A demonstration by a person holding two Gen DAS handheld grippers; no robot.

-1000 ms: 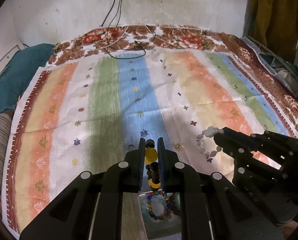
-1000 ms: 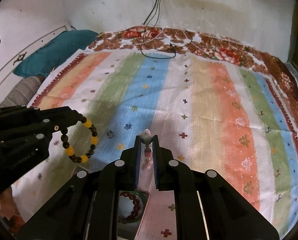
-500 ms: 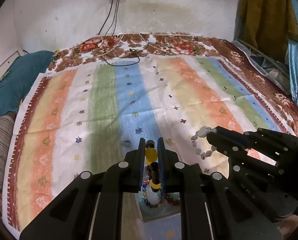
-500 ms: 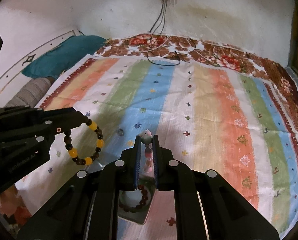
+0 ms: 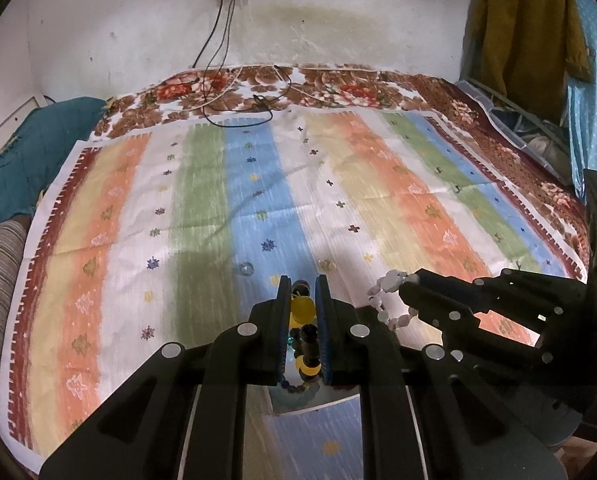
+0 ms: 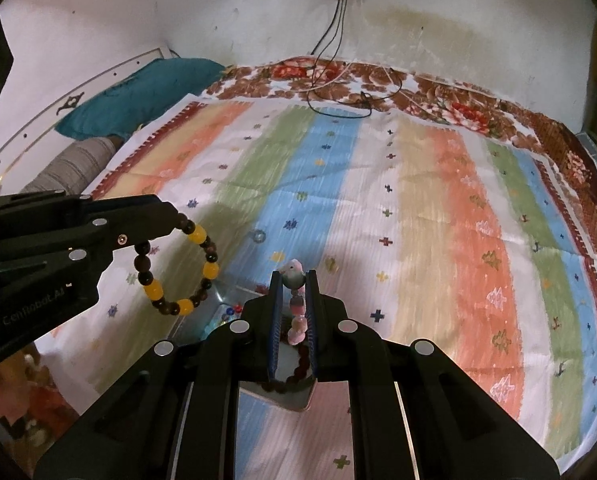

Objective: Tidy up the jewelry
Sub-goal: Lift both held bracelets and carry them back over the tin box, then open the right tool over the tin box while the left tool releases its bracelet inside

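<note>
Over the bed (image 5: 258, 184) I've got both tongs pinched shut: left tongs (image 5: 303, 300) on the amber bracelet (image 6: 178, 264), right tongs (image 6: 294, 280) on the pink bracelet (image 5: 390, 300), each lifted clear so the loops hang free above the tray (image 6: 274, 394). Only each neighbour's cam shows a whole loop.

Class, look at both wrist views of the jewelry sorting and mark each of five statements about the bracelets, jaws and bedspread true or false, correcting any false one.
1. The left gripper holds a bracelet of dark and yellow beads. True.
2. The right gripper has its jaws wide open and empty. False: they are shut on a pale pink bead bracelet.
3. Both bracelets lie flat on the bedspread. False: both hang from the jaws above it.
4. The striped bedspread has cables lying at its far end. True.
5. A small ring lies on the blue stripe. True.
</note>
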